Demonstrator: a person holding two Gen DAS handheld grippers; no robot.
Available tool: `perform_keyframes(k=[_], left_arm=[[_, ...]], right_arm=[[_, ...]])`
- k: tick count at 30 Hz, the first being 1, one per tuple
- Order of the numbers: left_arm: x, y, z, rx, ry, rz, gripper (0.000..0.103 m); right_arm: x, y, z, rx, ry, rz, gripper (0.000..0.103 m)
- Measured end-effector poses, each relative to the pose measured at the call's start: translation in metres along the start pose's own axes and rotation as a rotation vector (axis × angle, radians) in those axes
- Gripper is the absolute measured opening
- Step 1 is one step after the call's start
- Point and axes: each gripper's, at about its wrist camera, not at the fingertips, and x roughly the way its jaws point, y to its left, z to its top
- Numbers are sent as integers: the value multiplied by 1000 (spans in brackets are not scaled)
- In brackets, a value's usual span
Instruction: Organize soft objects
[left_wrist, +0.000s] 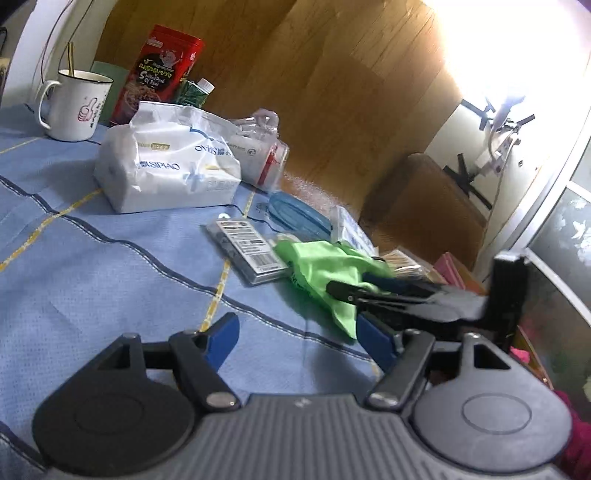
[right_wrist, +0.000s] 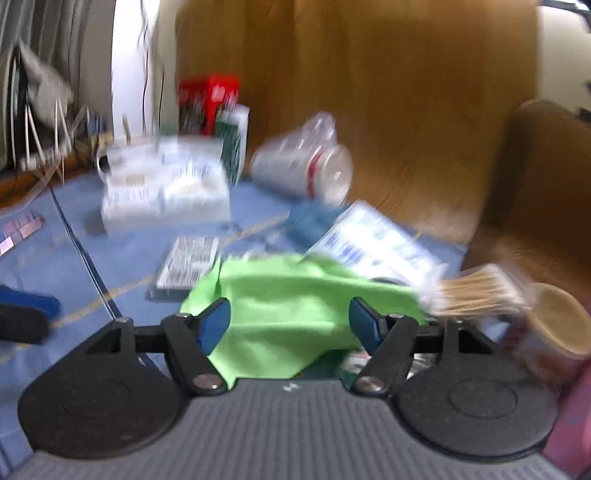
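Green cloth (right_wrist: 291, 295) lies between your right claw's (right_wrist: 290, 325) spread fingers, left claw (left_wrist: 297, 341) likewise apart; close carelessly and you'll snag the cotton swabs (right_wrist: 480, 295) beside it.

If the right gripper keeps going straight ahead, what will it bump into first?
Most likely the green cloth. It lies directly between and ahead of the right gripper, whose jaws stand open. The picture is blurred, so how close it is remains unclear.
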Motion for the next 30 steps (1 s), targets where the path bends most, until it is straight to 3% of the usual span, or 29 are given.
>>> perform_keyframes(k=[1, 3, 4, 8, 11, 13, 14, 16, 21, 26, 30], left_arm=[[2, 0, -2, -4, 4, -11, 71], [9, 1, -5, -9, 24, -44, 71], [14, 1, -6, -15, 39, -62, 71], [36, -8, -7, -60, 118, -163, 81], [52, -22, -13, -70, 173, -225, 79], [65, -32, -17, -69, 212, -260, 51], [72, -37, -19, -64, 240, -285, 27], [81, -53, -16, -51, 248, -317, 28], [95, -129, 5, 114, 200, -399, 28], [132, -215, 17, 238, 200, -523, 28], [168, -265, 1, 305, 246, -560, 28]], right_arm=[[-2, 4, -6, -2, 5, -3, 43], [-17, 1, -11, 26, -15, 8, 21], [-27, 2, -15, 28, -22, 24, 5], [-78, 10, -36, 49, -91, 87, 6], [-100, 27, -57, -12, -109, 103, 6], [-107, 34, -69, -14, -103, 148, 6], [-112, 35, -74, -10, -109, 159, 6], [-119, 34, -76, -6, -137, 157, 6], [-149, 0, -70, 45, -275, 36, 6], [-191, -41, -72, 61, -425, -233, 6], [-207, -78, -83, 127, -423, -399, 6]])
